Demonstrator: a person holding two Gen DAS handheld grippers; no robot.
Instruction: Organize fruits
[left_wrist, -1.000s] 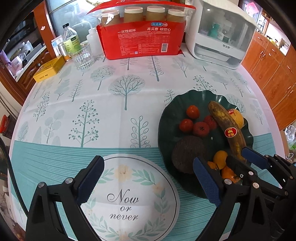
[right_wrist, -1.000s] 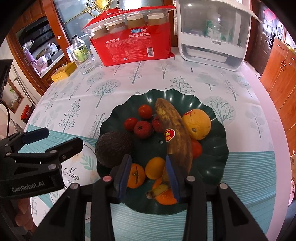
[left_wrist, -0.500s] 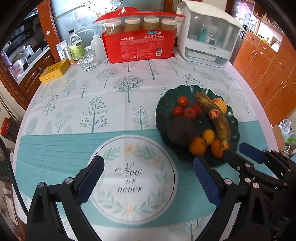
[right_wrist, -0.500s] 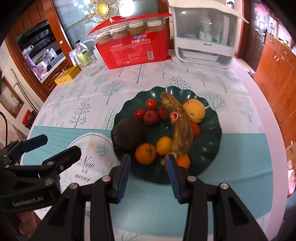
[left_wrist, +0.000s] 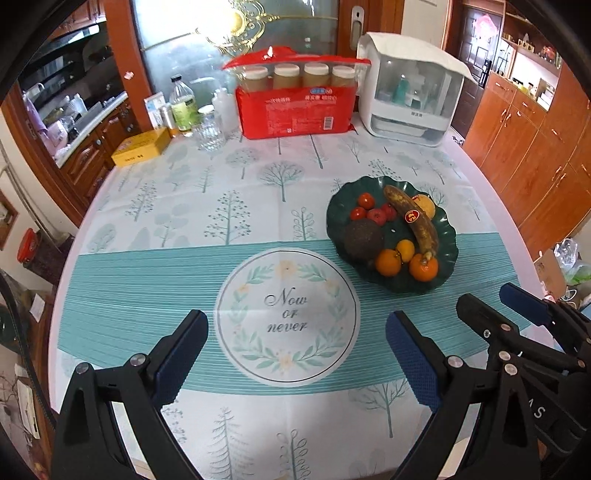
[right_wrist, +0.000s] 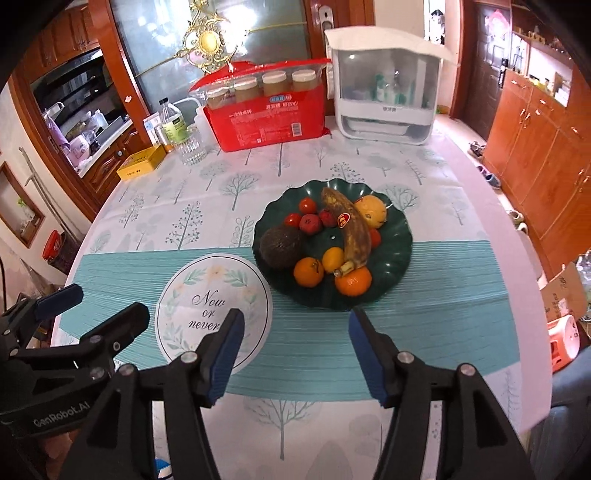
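Right wrist: tree-print tablecloth (right_wrist: 236, 192), wooden cabinets (right_wrist: 535, 147).

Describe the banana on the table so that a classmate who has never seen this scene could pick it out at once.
Find the dark green scalloped plate on the tree-print tablecloth. Among the fruit on it, the banana lies lengthwise down the middle, its stem between two oranges. It is the only long fruit there, heavily browned, with a red oval sticker on its skin.

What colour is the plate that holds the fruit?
Dark green, with a scalloped rim; the plate shows best in the right wrist view.
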